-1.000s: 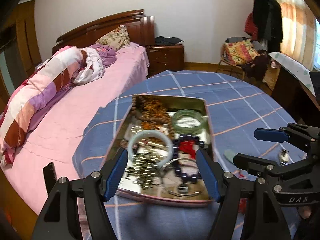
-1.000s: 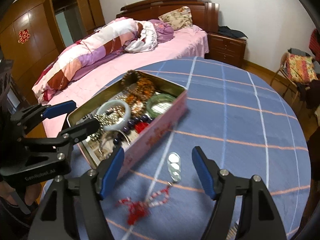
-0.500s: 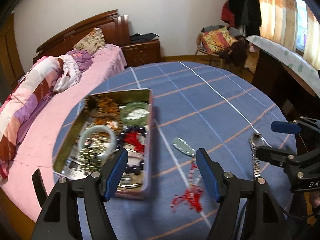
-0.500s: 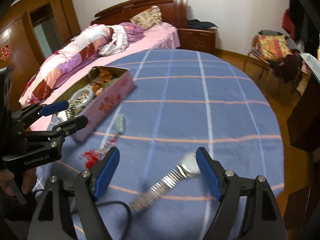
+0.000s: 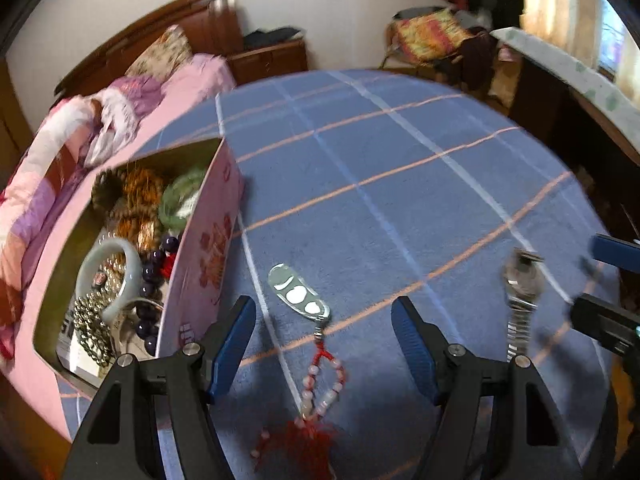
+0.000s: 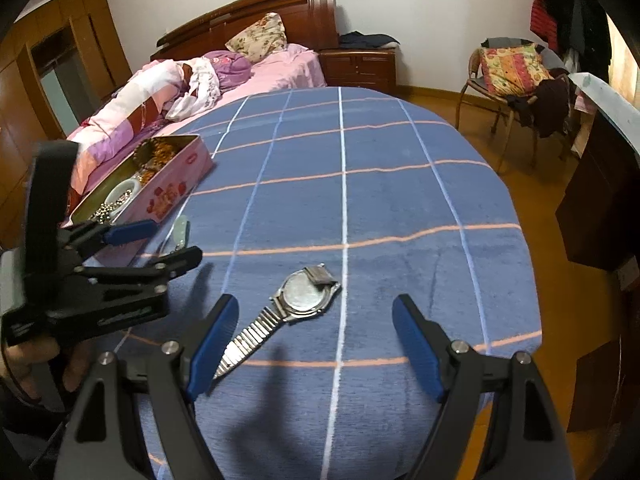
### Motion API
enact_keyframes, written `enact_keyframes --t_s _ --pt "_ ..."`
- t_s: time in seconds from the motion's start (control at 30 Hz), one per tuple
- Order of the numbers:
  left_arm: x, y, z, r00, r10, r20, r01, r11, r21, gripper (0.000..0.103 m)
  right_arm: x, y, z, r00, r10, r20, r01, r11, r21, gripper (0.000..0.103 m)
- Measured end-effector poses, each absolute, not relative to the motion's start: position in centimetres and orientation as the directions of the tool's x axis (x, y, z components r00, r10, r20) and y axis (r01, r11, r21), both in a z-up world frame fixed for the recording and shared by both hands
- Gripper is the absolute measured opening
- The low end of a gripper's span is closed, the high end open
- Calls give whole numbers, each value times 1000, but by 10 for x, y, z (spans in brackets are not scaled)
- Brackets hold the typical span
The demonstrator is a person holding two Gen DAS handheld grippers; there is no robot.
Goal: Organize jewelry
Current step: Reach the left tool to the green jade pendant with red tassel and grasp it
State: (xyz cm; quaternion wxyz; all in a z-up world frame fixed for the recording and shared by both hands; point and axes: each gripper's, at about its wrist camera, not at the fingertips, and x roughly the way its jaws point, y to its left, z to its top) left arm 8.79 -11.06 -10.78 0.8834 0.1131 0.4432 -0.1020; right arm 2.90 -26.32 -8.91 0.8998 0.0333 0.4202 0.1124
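A pink tin box (image 5: 208, 264) full of bracelets and beads stands on the blue checked tablecloth (image 5: 380, 168); in the right wrist view the box (image 6: 168, 196) is at far left. A green pendant on a red beaded tassel (image 5: 298, 294) lies beside the box, between my left gripper's open fingers; the left gripper (image 5: 324, 340) is empty. A silver wristwatch (image 6: 306, 298) lies on the cloth just ahead of my open, empty right gripper (image 6: 316, 340); the watch also shows in the left wrist view (image 5: 522, 284). The left gripper (image 6: 152, 242) is seen at left.
The round table's edge drops off to the right toward a wooden floor (image 6: 560, 320). A pink bed (image 6: 200, 80) lies behind the box. A chair with clothes (image 6: 516, 76) and a dark cabinet (image 6: 600, 200) stand at the right.
Both grippers have swung right, away from the box. The left one now hovers over the pendant, the right one over the watch. Both stay open.
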Motion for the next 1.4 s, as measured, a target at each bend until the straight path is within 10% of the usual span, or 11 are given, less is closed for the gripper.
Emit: enact_keyframes --t_s 0.23,0.33,0.97,1.1,1.4 --pt "95 -116 -109 606 -69 -793 271 954 125 70 29 -268 -92 625 233 -745 -168 972 163 82" --pt "91 -117 -106 591 -158 -791 330 942 58 43 29 -270 -93 627 227 -745 -158 974 164 83" --pt "94 -103 -111 564 -163 -809 276 961 -1 46 27 -267 -92 627 231 -744 -168 973 161 85" --pt "96 -115 -111 572 -170 -803 310 951 19 12 28 -268 -94 626 224 -747 -158 974 160 85" --pt "85 -104 -106 578 -184 -795 322 947 15 12 32 -272 -100 612 203 -764 -131 979 154 85"
